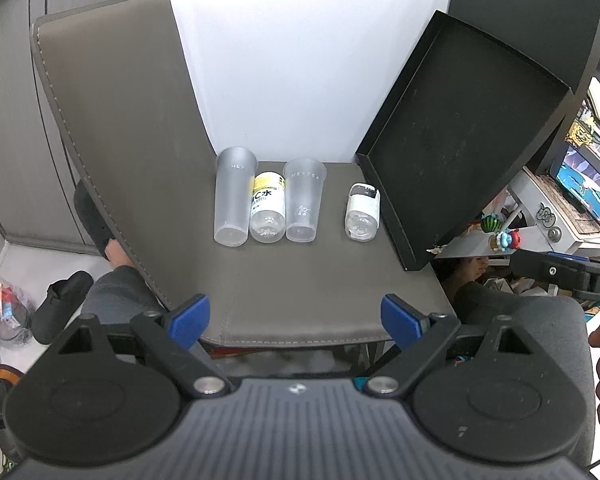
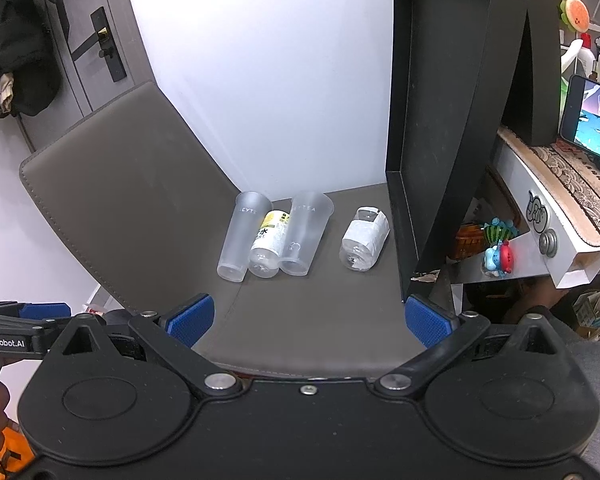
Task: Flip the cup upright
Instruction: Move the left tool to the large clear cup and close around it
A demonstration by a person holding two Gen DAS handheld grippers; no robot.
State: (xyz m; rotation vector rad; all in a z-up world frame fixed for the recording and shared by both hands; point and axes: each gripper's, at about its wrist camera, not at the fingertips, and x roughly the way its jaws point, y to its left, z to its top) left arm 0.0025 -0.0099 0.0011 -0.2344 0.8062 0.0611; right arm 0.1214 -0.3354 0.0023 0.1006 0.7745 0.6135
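Note:
Two frosted plastic cups lie on their sides on the grey mat (image 1: 300, 280), mouths toward the wall: the left cup (image 1: 234, 196) (image 2: 245, 236) and the right cup (image 1: 303, 200) (image 2: 306, 233). A yellow-labelled bottle (image 1: 267, 208) (image 2: 269, 242) lies between them, touching both. A white-labelled bottle (image 1: 363, 211) (image 2: 365, 238) lies apart to the right. My left gripper (image 1: 296, 322) is open and empty above the mat's near edge. My right gripper (image 2: 309, 320) is open and empty, also near that edge.
A black tray (image 1: 460, 140) (image 2: 436, 128) leans upright at the mat's right edge. The mat curls up on the left (image 1: 112, 120). A white wall (image 1: 300, 60) is behind. A cluttered desk with a phone (image 2: 592, 124) stands to the right.

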